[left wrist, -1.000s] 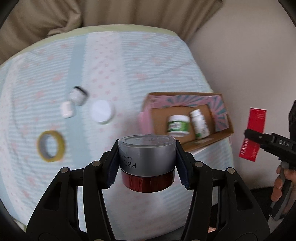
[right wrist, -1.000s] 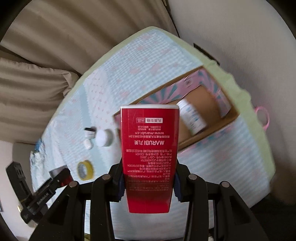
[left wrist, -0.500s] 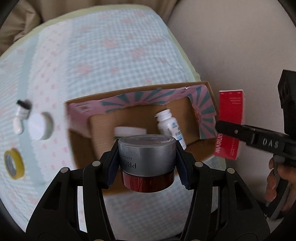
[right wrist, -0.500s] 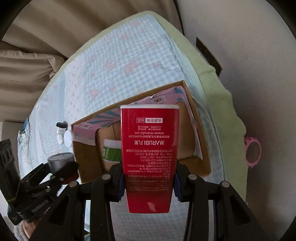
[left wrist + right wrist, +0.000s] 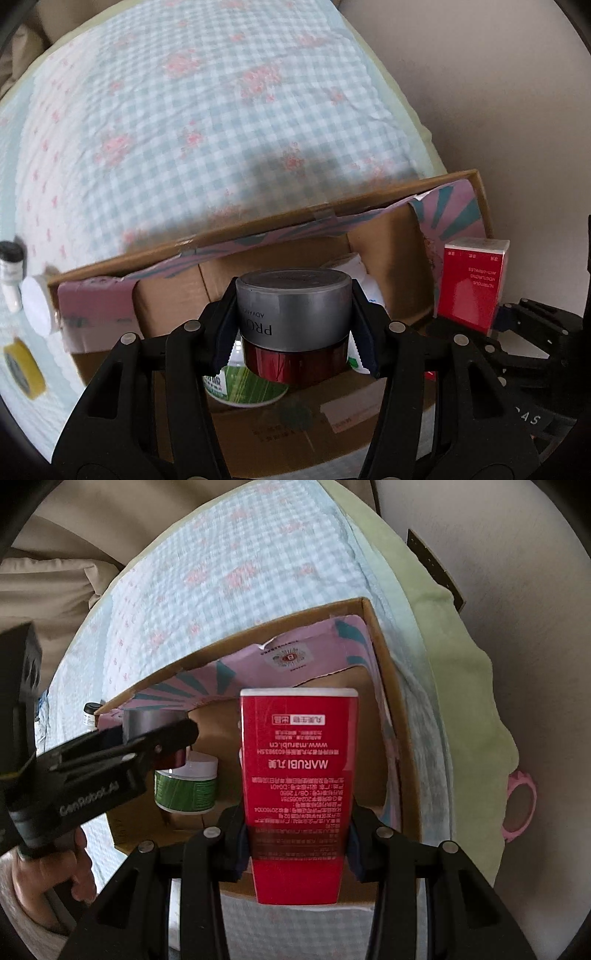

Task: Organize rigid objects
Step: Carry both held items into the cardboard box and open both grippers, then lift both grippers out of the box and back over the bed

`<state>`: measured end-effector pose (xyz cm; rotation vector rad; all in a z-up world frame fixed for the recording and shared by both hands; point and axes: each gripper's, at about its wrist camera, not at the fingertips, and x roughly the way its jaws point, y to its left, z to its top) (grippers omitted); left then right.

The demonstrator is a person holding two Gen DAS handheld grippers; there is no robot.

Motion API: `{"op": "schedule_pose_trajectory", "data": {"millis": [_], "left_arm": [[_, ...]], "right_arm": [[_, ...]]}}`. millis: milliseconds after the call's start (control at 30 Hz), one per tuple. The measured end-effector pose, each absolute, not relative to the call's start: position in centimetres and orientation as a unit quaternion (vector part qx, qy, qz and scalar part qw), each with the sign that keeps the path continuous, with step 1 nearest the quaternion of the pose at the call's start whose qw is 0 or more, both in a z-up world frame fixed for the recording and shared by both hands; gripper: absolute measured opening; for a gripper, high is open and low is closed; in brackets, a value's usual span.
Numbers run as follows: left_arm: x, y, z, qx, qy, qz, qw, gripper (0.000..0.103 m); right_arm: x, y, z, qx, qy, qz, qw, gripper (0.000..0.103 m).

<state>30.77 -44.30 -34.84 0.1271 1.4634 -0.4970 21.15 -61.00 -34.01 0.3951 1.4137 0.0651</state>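
My left gripper is shut on a round jar with a silver lid and dark red body, hanging over the open cardboard box. My right gripper is shut on a red Marubi box, held upright over the same cardboard box. In the right wrist view the left gripper and its jar come in from the left, above a green-labelled jar on the box floor. That green jar shows under the held jar. A white bottle lies behind it, mostly hidden.
The box sits on a blue checked bedspread near the bed's right edge and a wall. Left of the box lie a small vial, a white round lid and a yellow tape roll. A pink ring hangs off the bed's side.
Both grippers have moved down and toward the cardboard box, which now fills the lower views. The jar and the red box stay gripped and now hang over the box's inside.
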Motion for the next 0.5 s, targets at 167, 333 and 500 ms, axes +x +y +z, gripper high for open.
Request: {"op": "schedule_pose_trajectory", "data": {"millis": [167, 333, 500], "left_arm": [[31.2, -44.7, -34.6, 0.078, 0.656, -0.221, 0.717, 0.101], [31.2, -42.8, -33.0, 0.066, 0.646, -0.220, 0.728, 0.103], [30.9, -40.5, -32.4, 0.061, 0.650, -0.203, 0.730, 0.103]], "right_arm": [[21.6, -60.6, -34.4, 0.161, 0.653, 0.020, 0.740, 0.044], [20.7, -59.9, -33.4, 0.156, 0.638, 0.036, 0.753, 0.103], [19.5, -59.1, -33.2, 0.175, 0.627, 0.040, 0.758, 0.103]]}}
